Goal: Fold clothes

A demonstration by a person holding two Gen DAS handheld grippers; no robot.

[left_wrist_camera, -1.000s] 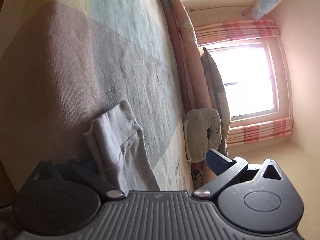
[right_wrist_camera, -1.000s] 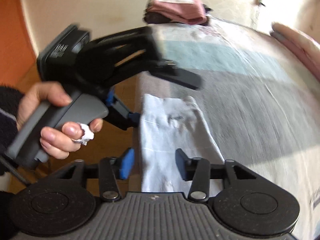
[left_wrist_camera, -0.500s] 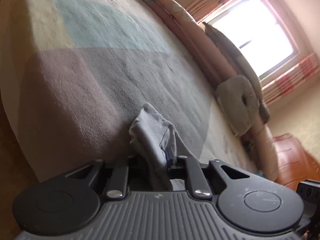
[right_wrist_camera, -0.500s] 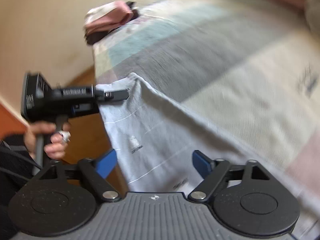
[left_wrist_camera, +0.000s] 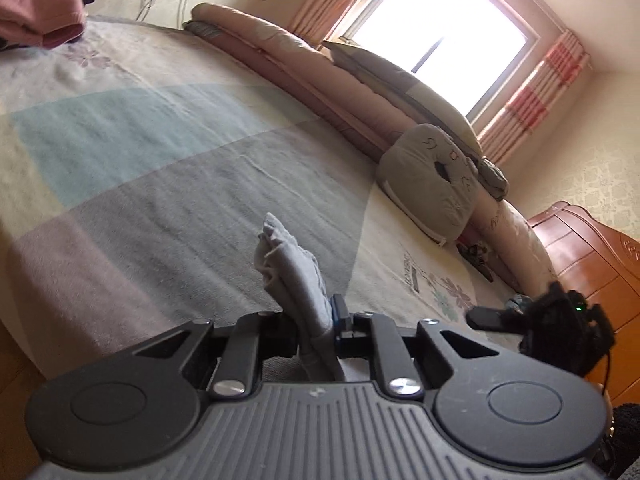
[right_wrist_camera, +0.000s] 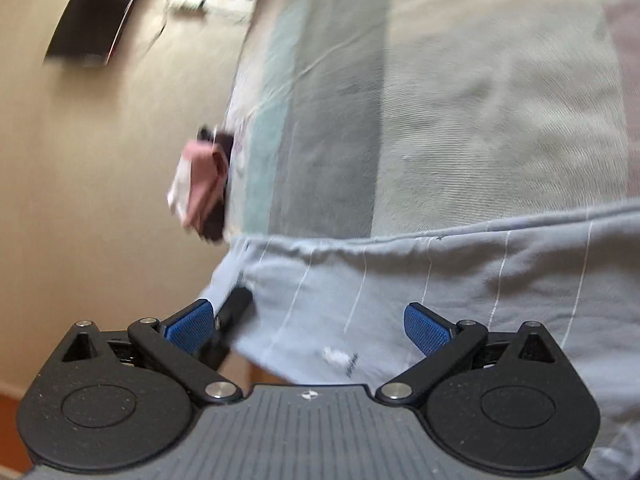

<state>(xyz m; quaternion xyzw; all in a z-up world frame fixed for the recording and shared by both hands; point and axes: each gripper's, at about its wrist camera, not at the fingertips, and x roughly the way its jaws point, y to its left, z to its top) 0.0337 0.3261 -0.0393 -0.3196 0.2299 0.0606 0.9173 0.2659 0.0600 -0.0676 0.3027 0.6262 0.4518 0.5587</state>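
Observation:
A pale blue-grey garment with thin white stripes [right_wrist_camera: 440, 280] lies along the near edge of the bed. My left gripper [left_wrist_camera: 316, 320] is shut on a bunched corner of the garment [left_wrist_camera: 296, 276], which stands up between its pads above the patchwork bedcover [left_wrist_camera: 160, 184]. In the right wrist view that gripper's black fingertip [right_wrist_camera: 236, 308] shows clamped on the cloth's left end. My right gripper [right_wrist_camera: 308, 326] is over the garment, its jaws opening wide. Cloth lies under and between the blue pads [right_wrist_camera: 424, 328], which do not press on it.
A folded pink pile [left_wrist_camera: 40, 16] sits at the bed's far corner. Rolled quilts and pillows [left_wrist_camera: 320, 80] and a grey cushion [left_wrist_camera: 432, 188] line the window side. A wooden cabinet [left_wrist_camera: 592, 256] stands at right. The wall runs along the bed's left in the right wrist view.
The left gripper shut on the garment's corner and lifted it. The right gripper opened wide, rolled, and slid along the garment away from the left one.

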